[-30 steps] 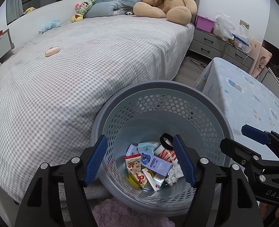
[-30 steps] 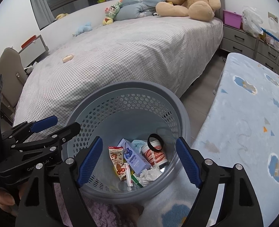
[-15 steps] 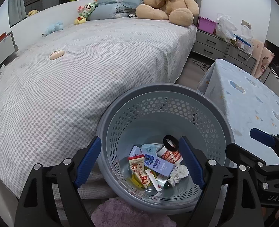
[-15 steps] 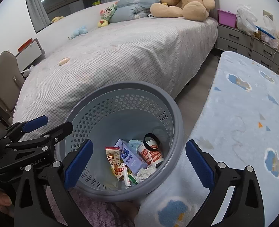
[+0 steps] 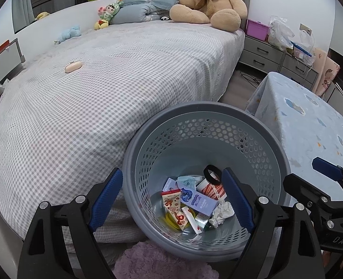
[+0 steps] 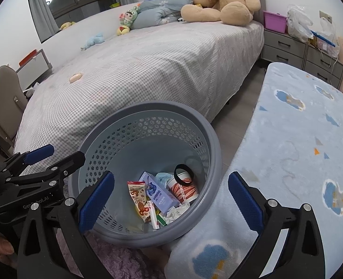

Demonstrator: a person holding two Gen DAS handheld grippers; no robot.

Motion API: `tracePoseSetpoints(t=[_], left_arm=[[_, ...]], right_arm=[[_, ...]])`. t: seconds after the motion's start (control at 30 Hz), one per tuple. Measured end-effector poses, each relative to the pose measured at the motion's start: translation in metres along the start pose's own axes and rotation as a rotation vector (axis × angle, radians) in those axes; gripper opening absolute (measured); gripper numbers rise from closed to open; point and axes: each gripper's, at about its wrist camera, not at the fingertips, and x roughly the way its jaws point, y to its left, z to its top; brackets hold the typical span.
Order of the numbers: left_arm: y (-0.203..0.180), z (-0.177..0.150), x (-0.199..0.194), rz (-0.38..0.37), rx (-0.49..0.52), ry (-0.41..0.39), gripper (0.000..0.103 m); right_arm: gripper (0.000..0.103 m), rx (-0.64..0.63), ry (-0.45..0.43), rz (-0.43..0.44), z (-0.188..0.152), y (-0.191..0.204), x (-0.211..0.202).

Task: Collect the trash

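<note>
The left hand-held gripper (image 5: 171, 200) hangs over the grey perforated basket (image 5: 273, 148) with its blue pads spread wide and nothing between them; its jaws have just been opening. The right hand-held gripper (image 6: 170, 201) stands beside it, also angled down at the basket, its pads at full spread and empty after opening in the same moment.

At the bottom of the basket lies the trash: a purple carton (image 5: 200, 201), a red and white snack wrapper (image 5: 173, 207), a striped paper cup (image 5: 212, 188) with a black ring (image 5: 212, 174) on top, and a crumpled tissue (image 5: 221, 212).

The basket stands between the bed (image 5: 101, 93), covered in grey check, and a bench (image 6: 299, 151) draped in a light blue cloud-print cloth. A purple fuzzy rug (image 5: 157, 262) lies beneath. A large teddy bear (image 5: 208, 2) sits at the head of the bed.
</note>
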Motion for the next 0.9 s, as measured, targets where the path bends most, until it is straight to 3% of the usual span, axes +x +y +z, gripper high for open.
tracePoseSetpoints(t=[0.9], left_arm=[[-0.0038,0.0008,-0.0077,0.002,0.015,-0.015,0.083]], right_arm=[[0.097,0.004,-0.006,-0.003,-0.0004,-0.0007,-0.0033]])
